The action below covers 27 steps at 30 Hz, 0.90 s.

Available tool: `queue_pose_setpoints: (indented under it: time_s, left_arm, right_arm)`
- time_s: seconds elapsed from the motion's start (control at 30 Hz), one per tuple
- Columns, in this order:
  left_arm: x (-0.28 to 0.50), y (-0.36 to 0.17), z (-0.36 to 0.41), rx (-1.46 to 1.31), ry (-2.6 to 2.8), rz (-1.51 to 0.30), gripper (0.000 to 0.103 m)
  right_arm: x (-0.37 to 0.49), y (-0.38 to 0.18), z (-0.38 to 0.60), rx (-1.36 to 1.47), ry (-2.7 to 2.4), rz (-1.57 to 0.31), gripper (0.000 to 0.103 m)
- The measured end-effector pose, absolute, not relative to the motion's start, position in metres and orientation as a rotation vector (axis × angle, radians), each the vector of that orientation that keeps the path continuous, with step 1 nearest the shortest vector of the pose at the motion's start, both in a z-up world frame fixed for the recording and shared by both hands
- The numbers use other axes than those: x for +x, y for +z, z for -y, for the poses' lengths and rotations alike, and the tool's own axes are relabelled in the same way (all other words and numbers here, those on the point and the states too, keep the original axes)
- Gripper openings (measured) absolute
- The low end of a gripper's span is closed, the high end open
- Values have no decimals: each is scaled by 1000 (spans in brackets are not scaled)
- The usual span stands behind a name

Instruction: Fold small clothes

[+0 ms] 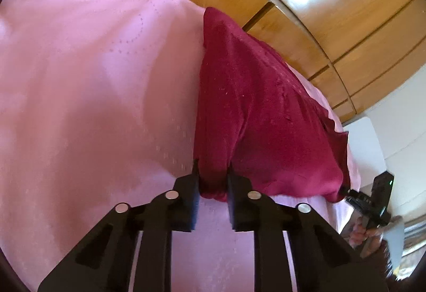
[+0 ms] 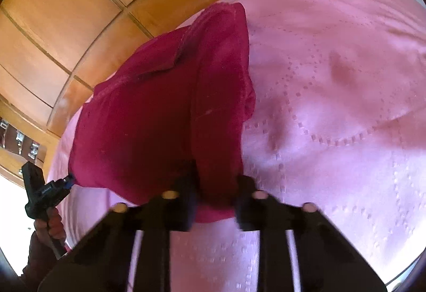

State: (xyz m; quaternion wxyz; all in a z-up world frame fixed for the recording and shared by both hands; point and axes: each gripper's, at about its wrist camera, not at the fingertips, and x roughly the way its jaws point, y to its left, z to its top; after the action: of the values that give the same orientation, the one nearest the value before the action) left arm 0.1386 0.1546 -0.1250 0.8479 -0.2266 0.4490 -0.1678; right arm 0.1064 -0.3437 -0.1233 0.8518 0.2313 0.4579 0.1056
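Left wrist: pink bedspread [image 1: 80, 79] under garment [image 1: 253, 105]; wooden wardrobe [image 1: 319, 12] behind.

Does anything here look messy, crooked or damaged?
Nothing looks damaged or spilled. The dark red velvety garment lies on the pink stitched bedspread, its near corners pinched by the left tool and right tool. It is merely rumpled and uneven.
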Motion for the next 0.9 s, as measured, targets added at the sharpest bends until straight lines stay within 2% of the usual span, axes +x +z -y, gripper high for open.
queue_pose_setpoints:
  time_s: [0.27, 0.47, 0.63, 0.7, 0.73, 0.77, 0.83, 0.9]
  left_arm:
    - [82, -118, -148, -439, -386, -944, 13]
    - [-2, -123, -149, -460, -406, -987, 12]
    - [-20, -124, -149, -474, -410, -994, 15]
    - [-16, -115, -157, -493, -394, -948, 15]
    - [-15, -111, -162, -501, -386, -924, 15]
    - [-13, -105, -165, -500, -383, -903, 18]
    - [-7, -93, -176, -494, -341, -854, 45]
    - [4, -89, -181, -506, -319, -831, 49]
  right_arm:
    - [71, -104, 350, 420, 274, -957, 10]
    - [26, -103, 359, 337, 332, -1030, 10]
    - [8, -116, 358, 319, 349, -1092, 12]
    - [13, -116, 358, 343, 348, -1086, 19]
    - [13, -114, 360, 346, 338, -1074, 27]
    - [16, -110, 361, 343, 327, -1060, 42]
    - [22, -103, 360, 332, 294, -1027, 58]
    - [31, -97, 361, 329, 267, -990, 58]
